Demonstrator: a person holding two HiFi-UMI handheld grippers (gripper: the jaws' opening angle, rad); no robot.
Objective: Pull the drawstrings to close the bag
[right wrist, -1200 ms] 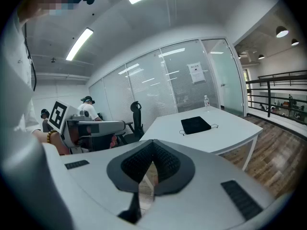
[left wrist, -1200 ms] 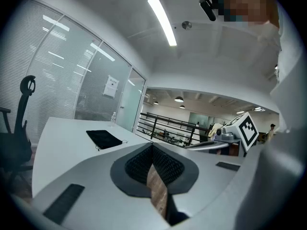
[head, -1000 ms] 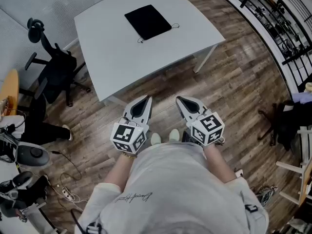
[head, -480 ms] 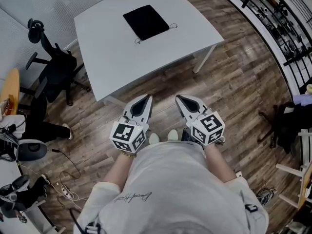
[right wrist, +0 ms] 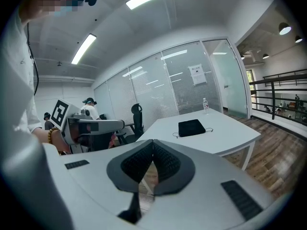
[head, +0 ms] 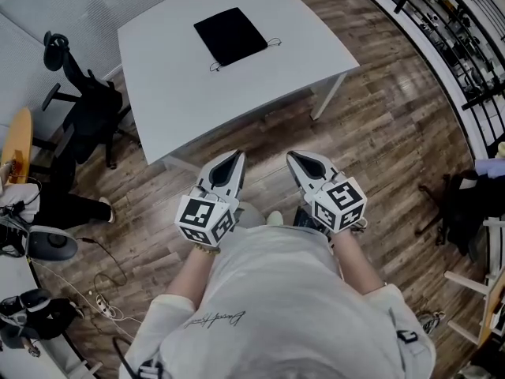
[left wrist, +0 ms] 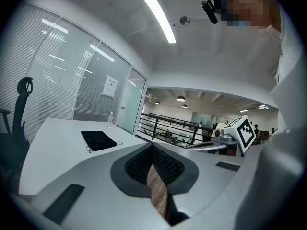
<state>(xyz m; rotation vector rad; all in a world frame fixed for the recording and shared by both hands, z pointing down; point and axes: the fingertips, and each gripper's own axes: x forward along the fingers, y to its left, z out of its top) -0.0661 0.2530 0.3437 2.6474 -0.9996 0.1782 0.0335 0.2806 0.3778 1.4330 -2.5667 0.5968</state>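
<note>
One bag (head: 230,35) on one table (head: 173,93).

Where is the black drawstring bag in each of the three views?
Head view: black bag at top centre, on the white table.
Left gripper view: black bag left of centre.
Right gripper view: black bag right of centre.
Shared landmark: the white table under it.

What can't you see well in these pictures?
- Black drawstring bag: too far away and small in every view to tell if its mouth is open or pulled shut.
- Water bottle: tiny in both gripper views, so its label cannot be read.
- Paper on the glass wall: print too small to read in the right gripper view.
</note>
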